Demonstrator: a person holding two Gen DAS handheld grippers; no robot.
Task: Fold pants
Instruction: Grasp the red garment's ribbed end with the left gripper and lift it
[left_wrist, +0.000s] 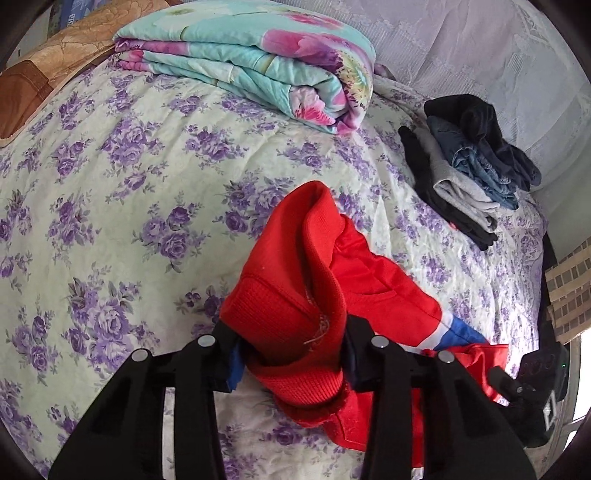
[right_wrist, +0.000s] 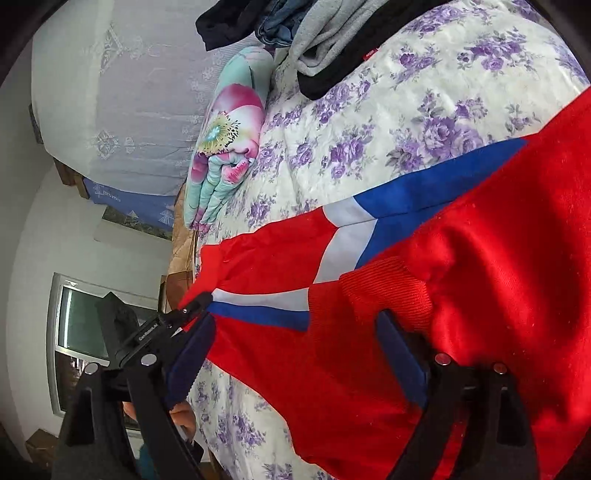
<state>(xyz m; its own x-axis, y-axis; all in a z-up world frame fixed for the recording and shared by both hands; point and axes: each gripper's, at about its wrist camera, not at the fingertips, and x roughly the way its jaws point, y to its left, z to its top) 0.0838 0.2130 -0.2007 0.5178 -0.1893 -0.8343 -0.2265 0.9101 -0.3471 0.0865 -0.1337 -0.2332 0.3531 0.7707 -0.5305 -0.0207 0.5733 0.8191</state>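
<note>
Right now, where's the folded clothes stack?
Left wrist view: the folded clothes stack sits upper right on the floral bedsheet, right of the folded quilt, beyond the red pants.

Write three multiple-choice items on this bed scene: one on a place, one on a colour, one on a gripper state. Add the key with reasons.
1. Where is the folded floral quilt?
A. at the far end of the bed
B. on the floor
C. under the red pants

2. What colours are the stripes on the red pants?
A. green and yellow
B. white and blue
C. black and grey

3. What is the left hand-held gripper doing?
A. hanging empty
B. clamping the ribbed red cuff
C. holding the clothes pile

Key: 1 A, it lies on the bedspread beyond the pants; 2 B, both bands show in the right wrist view; 3 B, the cuff is bunched between its pads.
</note>
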